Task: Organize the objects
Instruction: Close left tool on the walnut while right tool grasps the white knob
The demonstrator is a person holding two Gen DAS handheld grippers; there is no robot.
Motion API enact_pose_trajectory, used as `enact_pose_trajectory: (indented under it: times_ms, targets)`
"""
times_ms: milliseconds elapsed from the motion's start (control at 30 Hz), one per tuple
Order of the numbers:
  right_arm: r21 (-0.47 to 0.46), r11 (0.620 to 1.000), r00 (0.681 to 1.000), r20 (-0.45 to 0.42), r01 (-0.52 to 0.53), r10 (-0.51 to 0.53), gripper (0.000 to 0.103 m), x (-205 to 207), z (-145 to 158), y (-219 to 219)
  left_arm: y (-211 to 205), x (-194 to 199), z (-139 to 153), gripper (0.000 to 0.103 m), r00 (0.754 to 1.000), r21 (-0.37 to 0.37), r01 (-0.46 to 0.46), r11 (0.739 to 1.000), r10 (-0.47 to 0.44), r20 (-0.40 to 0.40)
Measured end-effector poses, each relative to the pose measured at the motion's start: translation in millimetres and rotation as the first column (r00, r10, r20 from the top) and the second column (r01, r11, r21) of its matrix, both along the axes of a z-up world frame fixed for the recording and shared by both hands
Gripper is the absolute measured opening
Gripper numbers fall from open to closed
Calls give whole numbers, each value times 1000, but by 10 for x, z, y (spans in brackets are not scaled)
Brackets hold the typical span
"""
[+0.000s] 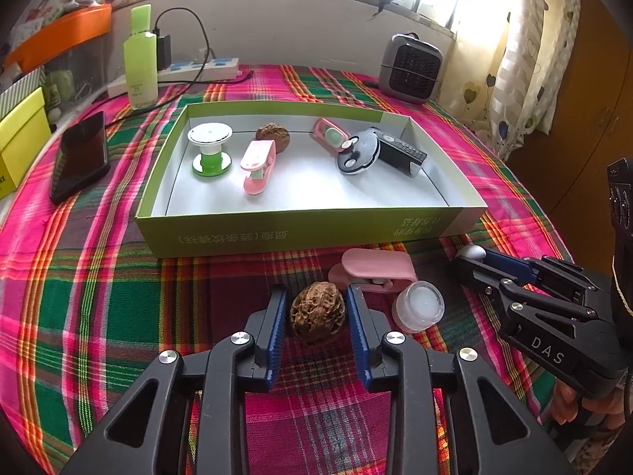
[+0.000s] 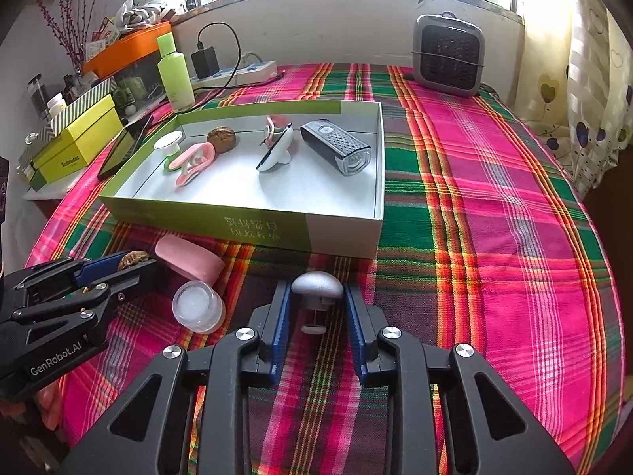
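Near the box [image 1: 300, 229], the left gripper [image 1: 317, 308] is clamped on a walnut [image 1: 317, 312]; right of it, the right gripper [image 2: 316, 301] is clamped on a grey knob [image 2: 316, 283].

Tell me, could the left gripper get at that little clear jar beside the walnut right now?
Probably not yet: the left gripper is shut on the walnut. The jar lies uncovered just right of it, so it looks easy once freed.

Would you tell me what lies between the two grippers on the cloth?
A small clear jar lies on its side between the left gripper and right gripper, with a pink clip just behind it; the right wrist view shows this best.
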State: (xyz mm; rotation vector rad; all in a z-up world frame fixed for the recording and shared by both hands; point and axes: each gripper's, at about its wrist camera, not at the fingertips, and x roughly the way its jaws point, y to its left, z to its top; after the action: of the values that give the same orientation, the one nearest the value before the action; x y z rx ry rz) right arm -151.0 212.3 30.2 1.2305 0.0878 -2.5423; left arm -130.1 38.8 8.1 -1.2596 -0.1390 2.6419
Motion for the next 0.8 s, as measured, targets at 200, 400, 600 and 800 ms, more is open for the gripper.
enact_pose_trajectory:
  times_ms: [200,400,600,800]
  targets:
    - [-2,1000,1000,-5,-7,7,27,11,11,-14,3,6,3,28,1000,-3,0,1000,0,-1]
    - [-8,1000,1000,-7,-12,12,27,27,23,-21,-1,4,4,27,1000,-3,0,1000,0,0]
    - [-24,1000,1000,-9,-20,20,27,43,48,-31,0,22,12,27,1000,-5,-4,1000,4,-5]
    - [-35,999,999,-15,-29,29,27,71,75,-52,-11,49,45,27,1000,-3,-5,1000,5,-13]
